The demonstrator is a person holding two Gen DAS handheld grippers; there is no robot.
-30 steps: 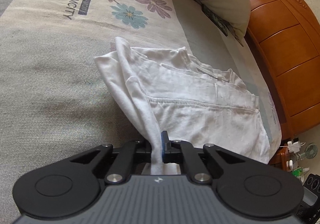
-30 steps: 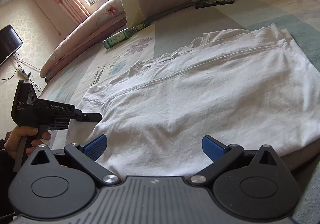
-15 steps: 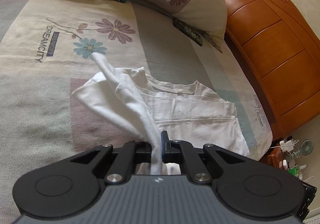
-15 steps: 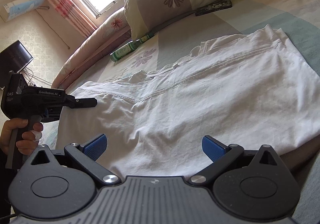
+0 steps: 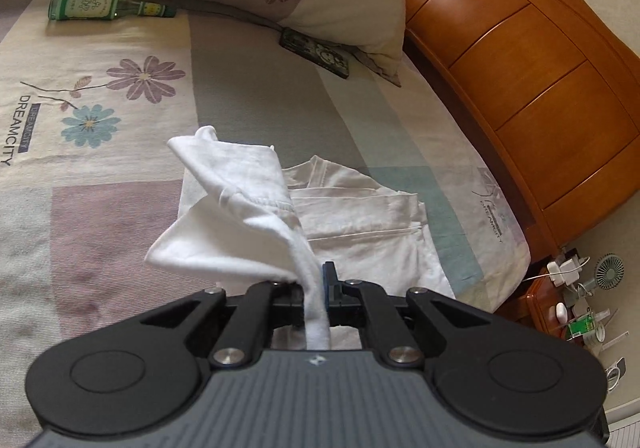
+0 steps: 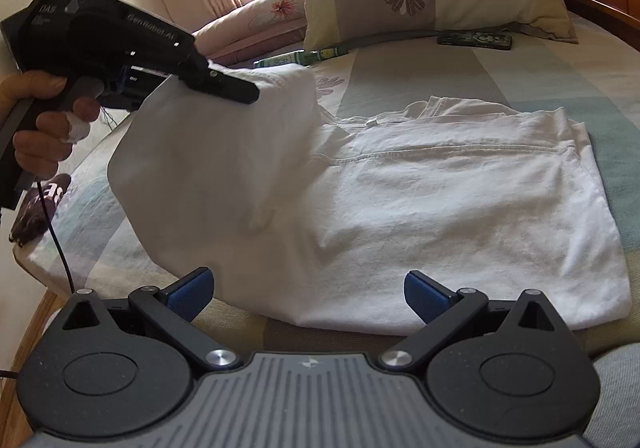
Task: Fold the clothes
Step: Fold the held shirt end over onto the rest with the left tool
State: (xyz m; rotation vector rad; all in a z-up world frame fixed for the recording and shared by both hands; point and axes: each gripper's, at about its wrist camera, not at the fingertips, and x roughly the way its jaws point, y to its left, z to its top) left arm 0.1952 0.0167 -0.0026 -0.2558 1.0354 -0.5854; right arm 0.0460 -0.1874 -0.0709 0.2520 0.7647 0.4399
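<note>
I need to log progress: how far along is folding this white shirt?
Early stage. Done: the white shirt lies mostly spread flat on the bed. In hand: the left gripper is shut on one side of it and holds that side raised above the rest. The right gripper is open and empty at the near hem. Left: laying that side down and every further fold.

Your white T-shirt [image 6: 440, 207] lies spread on the bedspread, neckline towards the pillows, hem towards you; most of it rests flat with soft wrinkles and a stitched seam running across its upper part; its left side is lifted off the bed, a pinched strip [image 5: 316, 312] of cloth drawn taut, the raised cloth hanging in a loose fold over the flat part.
</note>
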